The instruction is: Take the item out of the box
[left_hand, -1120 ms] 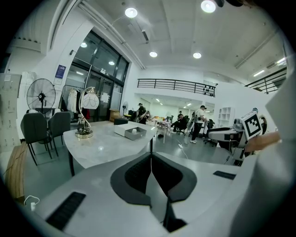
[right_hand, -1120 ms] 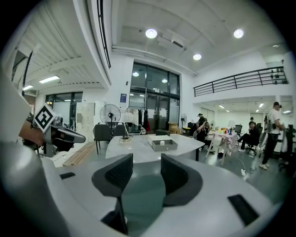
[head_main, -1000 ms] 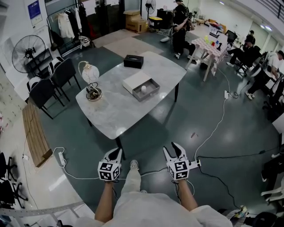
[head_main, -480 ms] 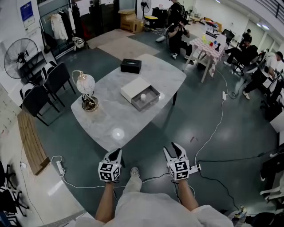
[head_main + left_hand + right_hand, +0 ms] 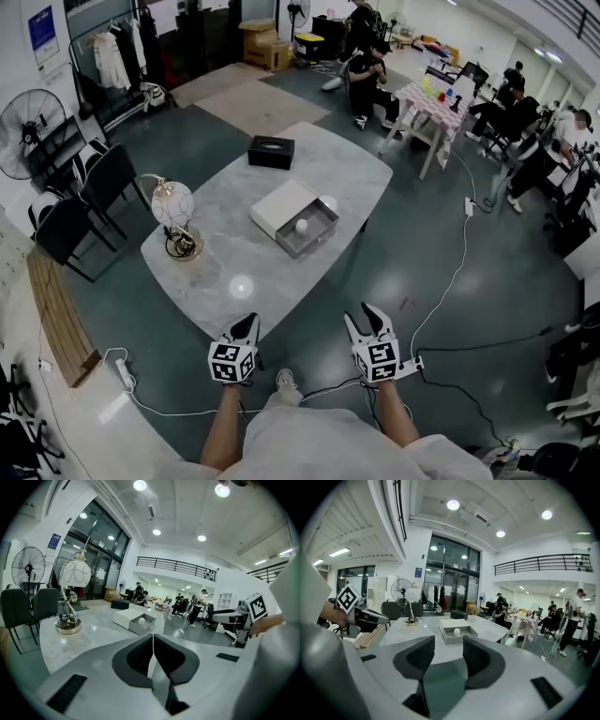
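An open grey box (image 5: 309,231) lies on the marble table (image 5: 234,272), with a small white item (image 5: 302,225) inside and its white lid (image 5: 281,204) beside it. Both grippers hang near my legs, well short of the table. My left gripper (image 5: 246,326) is shut with nothing in it, its jaws pressed together (image 5: 153,637). My right gripper (image 5: 368,317) is open and empty (image 5: 448,644). The box (image 5: 142,623) with the item (image 5: 142,618) lies far ahead in the left gripper view. The right gripper view shows the box (image 5: 459,634) and item (image 5: 457,632) straight ahead.
A globe lamp (image 5: 174,212) stands on the table's left part and a black tissue box (image 5: 270,151) at its far end. Dark chairs (image 5: 89,197) sit to the left. White cables (image 5: 441,291) run over the floor. Several people sit around a far table (image 5: 441,98).
The table and box have slid lower and nearer in the head view as I walk toward them. Both grippers stay in the same pose, left shut and right open.
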Demonstrator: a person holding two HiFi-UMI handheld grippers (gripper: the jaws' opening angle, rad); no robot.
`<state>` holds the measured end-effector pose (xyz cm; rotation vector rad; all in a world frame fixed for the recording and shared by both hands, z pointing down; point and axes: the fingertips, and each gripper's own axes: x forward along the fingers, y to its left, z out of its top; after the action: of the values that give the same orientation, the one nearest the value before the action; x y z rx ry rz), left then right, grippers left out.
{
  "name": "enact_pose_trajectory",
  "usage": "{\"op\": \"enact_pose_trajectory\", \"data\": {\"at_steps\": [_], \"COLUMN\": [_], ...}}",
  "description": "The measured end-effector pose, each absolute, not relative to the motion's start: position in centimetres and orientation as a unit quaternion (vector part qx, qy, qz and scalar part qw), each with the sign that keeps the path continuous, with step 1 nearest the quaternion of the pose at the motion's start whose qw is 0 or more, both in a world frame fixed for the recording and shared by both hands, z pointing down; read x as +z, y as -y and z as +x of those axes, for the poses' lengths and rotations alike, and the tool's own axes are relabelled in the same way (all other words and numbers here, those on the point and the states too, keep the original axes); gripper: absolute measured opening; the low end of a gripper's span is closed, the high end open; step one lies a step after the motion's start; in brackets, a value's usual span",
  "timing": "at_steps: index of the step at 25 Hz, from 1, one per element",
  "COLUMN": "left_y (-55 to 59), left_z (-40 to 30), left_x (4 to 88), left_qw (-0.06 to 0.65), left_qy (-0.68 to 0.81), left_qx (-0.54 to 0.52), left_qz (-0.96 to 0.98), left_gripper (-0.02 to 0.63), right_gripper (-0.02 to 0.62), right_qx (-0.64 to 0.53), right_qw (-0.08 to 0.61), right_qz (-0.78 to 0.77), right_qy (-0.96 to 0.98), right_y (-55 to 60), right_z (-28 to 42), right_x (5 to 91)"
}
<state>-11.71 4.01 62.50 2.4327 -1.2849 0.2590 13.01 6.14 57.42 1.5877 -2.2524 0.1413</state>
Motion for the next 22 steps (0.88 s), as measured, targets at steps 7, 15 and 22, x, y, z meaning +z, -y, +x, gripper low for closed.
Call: {"op": "enact_pose_trajectory", "data": {"at_steps": [7,15,22], "left_y": [1.3,6.0,7.7], "left_z": [-12.3,-13.2,-13.0], "left_x": [62.6,62.7,63.2], "left_qw": [0.19,0.192,0.196], "left_qy": [0.445,0.436,0.422], "left_qx": [0.093,0.095,0.1], "left_qz": [0.87,0.874,0.879], "left_gripper": [0.018,0.018,0.018], "right_gripper": [0.189,0.189,0.189], "right_qx": [0.056,0.061,0.062], "right_qw": [0.197,0.203,0.207], "right_qz": [0.571,0.575,0.582], "right_qy": [0.795,0.79,0.784], "right_y": [-1.6,2.3,3.6], "right_z": [12.2,10.8,10.6], "right_x": [57.9,58.1,58.3]}}
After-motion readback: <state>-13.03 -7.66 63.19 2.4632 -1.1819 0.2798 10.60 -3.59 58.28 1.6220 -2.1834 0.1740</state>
